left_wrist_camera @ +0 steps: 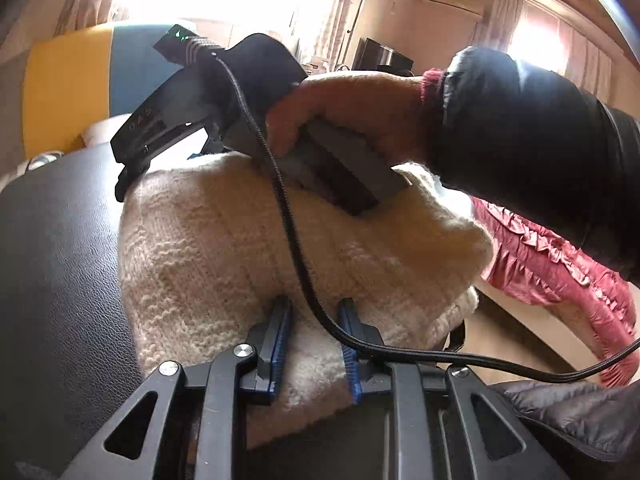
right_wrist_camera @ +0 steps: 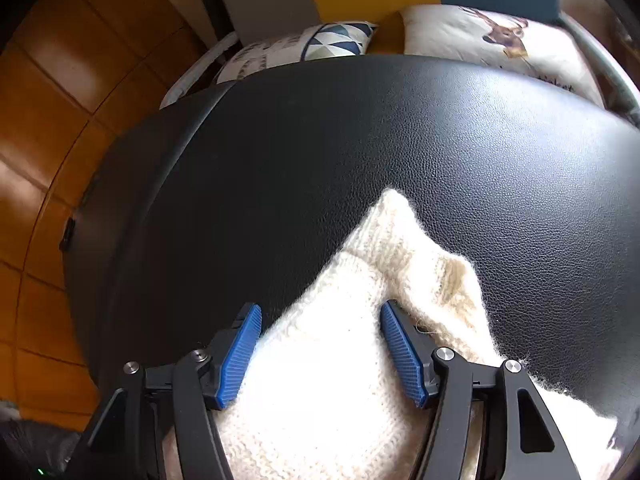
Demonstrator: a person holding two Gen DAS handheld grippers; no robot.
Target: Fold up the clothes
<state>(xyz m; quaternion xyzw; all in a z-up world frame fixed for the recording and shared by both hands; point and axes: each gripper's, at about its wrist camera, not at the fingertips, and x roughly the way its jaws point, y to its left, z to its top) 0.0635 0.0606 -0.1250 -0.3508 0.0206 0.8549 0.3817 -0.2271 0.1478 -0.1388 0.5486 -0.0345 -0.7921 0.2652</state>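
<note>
A cream knitted sweater [left_wrist_camera: 224, 248] lies bunched on a black leather seat [left_wrist_camera: 56, 264]. My left gripper [left_wrist_camera: 314, 312] presses into the sweater's near edge, its blue pads [left_wrist_camera: 280, 340] a hand's width apart with knit between them. The right gripper's body [left_wrist_camera: 188, 104], held by a hand in a pink glove [left_wrist_camera: 352, 108], rests on the far side of the sweater. In the right wrist view my right gripper [right_wrist_camera: 320, 312] is open, its blue pads [right_wrist_camera: 240, 356] wide apart over a fold of the sweater [right_wrist_camera: 320, 380] whose ribbed cuff [right_wrist_camera: 396, 232] points away.
A black cable [left_wrist_camera: 288, 216] runs from the right gripper across the sweater. A pink ruffled garment [left_wrist_camera: 552, 264] hangs at the right. Two patterned cushions [right_wrist_camera: 480, 40] lie beyond the black seat [right_wrist_camera: 360, 140]. Wooden floor [right_wrist_camera: 40, 160] lies to the left.
</note>
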